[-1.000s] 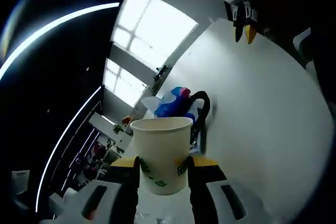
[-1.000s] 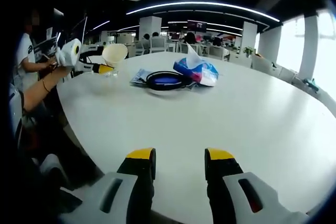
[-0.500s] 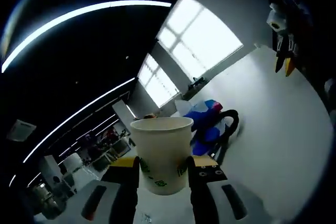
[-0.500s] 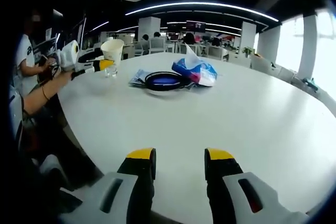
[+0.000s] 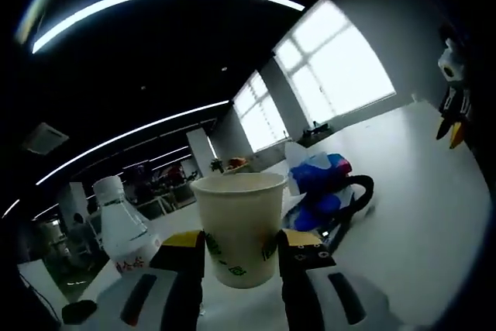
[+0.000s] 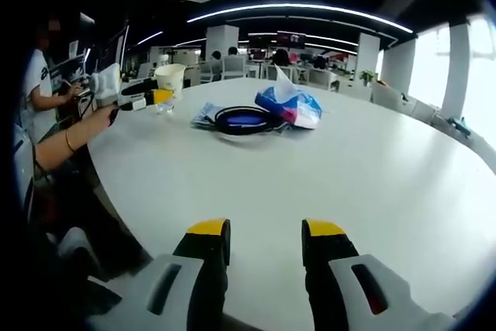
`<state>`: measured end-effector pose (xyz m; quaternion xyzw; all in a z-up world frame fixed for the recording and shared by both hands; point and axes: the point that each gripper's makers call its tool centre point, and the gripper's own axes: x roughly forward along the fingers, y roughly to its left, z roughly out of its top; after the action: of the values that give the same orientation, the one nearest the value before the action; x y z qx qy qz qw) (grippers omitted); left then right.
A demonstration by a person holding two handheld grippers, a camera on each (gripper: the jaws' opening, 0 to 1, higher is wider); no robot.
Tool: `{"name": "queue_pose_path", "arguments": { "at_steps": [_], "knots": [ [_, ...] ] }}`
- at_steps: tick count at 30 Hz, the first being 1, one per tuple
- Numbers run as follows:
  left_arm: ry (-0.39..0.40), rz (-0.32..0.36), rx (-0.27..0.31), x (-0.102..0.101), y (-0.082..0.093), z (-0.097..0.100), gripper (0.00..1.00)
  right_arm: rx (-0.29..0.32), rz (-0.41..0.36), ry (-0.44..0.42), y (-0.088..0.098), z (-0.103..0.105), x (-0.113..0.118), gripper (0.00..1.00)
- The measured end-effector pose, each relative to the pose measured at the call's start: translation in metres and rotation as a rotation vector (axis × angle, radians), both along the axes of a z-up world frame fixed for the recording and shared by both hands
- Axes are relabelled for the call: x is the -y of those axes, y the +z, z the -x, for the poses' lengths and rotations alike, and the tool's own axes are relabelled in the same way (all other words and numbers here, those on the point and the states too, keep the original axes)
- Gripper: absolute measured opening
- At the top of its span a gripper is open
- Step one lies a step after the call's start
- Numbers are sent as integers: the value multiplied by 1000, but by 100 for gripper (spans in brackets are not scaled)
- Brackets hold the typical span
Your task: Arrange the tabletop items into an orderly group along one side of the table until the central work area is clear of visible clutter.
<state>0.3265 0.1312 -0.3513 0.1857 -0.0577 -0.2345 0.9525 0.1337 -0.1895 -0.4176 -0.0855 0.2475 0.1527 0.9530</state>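
My left gripper [image 5: 240,257] is shut on a white paper cup [image 5: 237,226] with green markings, held upright. Seen from the right gripper view, that cup [image 6: 170,81] hangs at the table's far left edge, held by the left gripper [image 6: 147,98]. A clear plastic bottle [image 5: 124,234] with a white cap stands just left of the cup. Behind it lie a coiled black cable [image 5: 349,199] and a blue and white plastic bag [image 5: 314,176]. My right gripper [image 6: 263,246] is open over the white table [image 6: 349,168], nothing between its jaws. The cable [image 6: 246,120] and bag [image 6: 285,106] lie far ahead of it.
A person's forearm [image 6: 70,137] reaches along the table's left edge. Another person sits at the far left [image 6: 39,75]. Chairs and desks stand behind the table. The right gripper [image 5: 452,110] hangs at the right of the left gripper view. The broad near part of the white table is bare.
The left gripper has rolled upright and come down with the cup, so the bottle now shows beside it. The right gripper has not moved.
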Motion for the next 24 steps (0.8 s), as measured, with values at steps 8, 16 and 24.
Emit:
{"name": "queue_pose_path", "arguments": {
  "at_steps": [8,16,24],
  "knots": [
    [62,86,-44,-1,-2,-7,37,-2,-3,9,-1,-1,-1,35],
    [144,122,-99,-4,-17,-12,37,-6,-9,9,-3,-2,1,35],
    [209,170,-131,-11,-24,-21,37,-9,-12,14,-5,-1,3,35]
  ]
}}
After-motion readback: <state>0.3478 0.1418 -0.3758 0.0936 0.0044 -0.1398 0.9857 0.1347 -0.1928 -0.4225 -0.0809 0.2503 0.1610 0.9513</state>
